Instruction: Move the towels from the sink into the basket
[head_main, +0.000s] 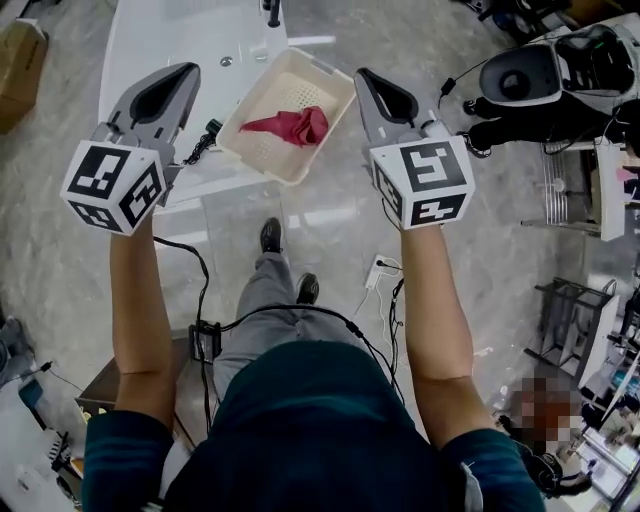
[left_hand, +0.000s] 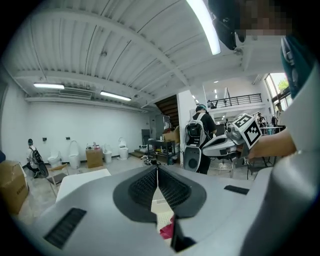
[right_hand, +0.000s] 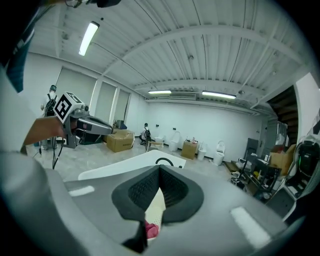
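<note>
— Two tools held up over a workshop floor, the left gripper (head_main: 190, 68) and the right gripper (head_main: 362, 75): what lies around them?

— A cardboard box (head_main: 20, 60) at far left. A black-and-white machine (head_main: 540, 75) and wire shelves (head_main: 575, 320) stand at right. A power strip (head_main: 380, 272) and cables trail beside the person's shoes.

— Where is the towel?

— The red towel (head_main: 290, 127) lies crumpled inside the cream basket (head_main: 330, 80), which sits at the edge of the white sink top (head_main: 170, 40). In the head view it shows between the two grippers, and each gripper view catches it below the jaws.

— And the jaws?

— Both pairs are pressed together on nothing, clear of basket and towel.
</note>
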